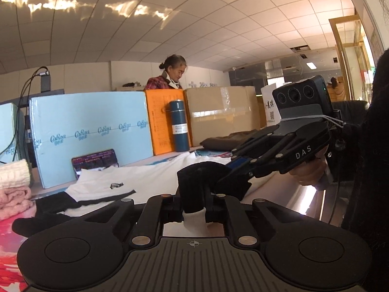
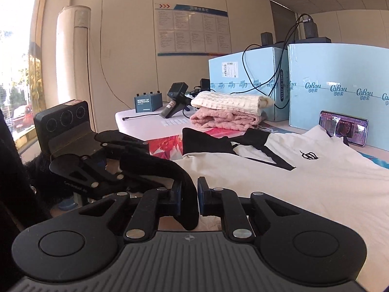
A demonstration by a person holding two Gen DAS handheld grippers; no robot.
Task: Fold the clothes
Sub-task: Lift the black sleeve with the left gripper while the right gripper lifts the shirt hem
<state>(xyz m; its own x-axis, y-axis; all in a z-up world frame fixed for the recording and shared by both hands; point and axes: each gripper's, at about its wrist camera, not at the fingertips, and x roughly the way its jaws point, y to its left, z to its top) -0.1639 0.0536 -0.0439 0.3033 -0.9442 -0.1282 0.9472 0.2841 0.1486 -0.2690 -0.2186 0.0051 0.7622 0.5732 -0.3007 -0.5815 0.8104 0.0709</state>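
A white shirt [image 2: 304, 170] with black sleeve trim and a small black logo lies spread on the table; it also shows in the left wrist view [image 1: 145, 177]. My left gripper [image 1: 194, 204] is shut on the shirt's black-edged hem [image 1: 194, 189], with white cloth hanging below the fingers. My right gripper [image 2: 188, 199] is shut on the same black hem band [image 2: 170, 170], close beside the left one. Each gripper shows in the other's view: the right gripper [image 1: 233, 182] and the left gripper [image 2: 126, 155]. The hem is lifted off the table between them.
Folded white and pink knitwear [image 2: 231, 112] is stacked at the table's left end, also in the left wrist view [image 1: 14, 189]. Light blue boxes [image 1: 92, 133], a phone [image 2: 344, 127], a blue flask [image 1: 180, 126], cardboard boxes [image 1: 221, 114] and a brown garment [image 1: 228, 141] line the back. A woman [image 1: 170, 75] stands behind.
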